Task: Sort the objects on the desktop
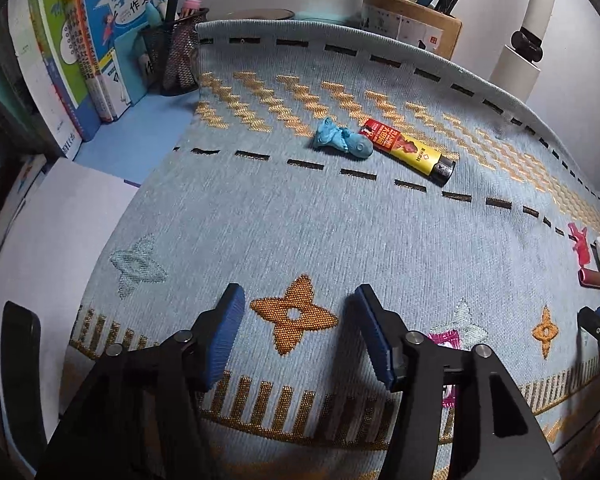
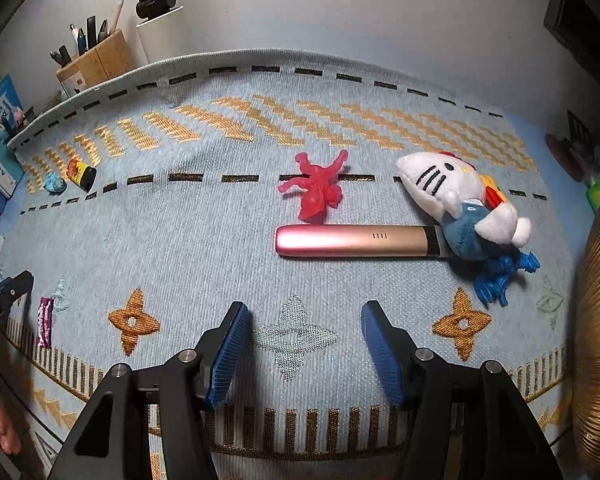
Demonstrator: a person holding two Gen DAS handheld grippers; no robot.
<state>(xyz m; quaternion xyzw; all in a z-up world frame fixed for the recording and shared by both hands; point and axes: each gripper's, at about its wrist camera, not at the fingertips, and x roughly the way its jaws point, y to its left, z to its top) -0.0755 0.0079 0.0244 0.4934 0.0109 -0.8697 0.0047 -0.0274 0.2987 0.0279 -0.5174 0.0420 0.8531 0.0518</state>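
Fingers of the left gripper (image 1: 298,334) and right gripper (image 2: 304,350) stand released, nothing between them, over the woven blue patterned mat (image 2: 220,240) on the bench. Ahead of the right lies a smooth pink-and-gold metal stick (image 2: 356,241), touching a white plush cat toy (image 2: 460,200). It looks rigid, light, slippery; grip across its middle.

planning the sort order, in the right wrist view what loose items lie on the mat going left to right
small light blue figure → yellow tube with black cap → red translucent plastic figure → white plush cat toy
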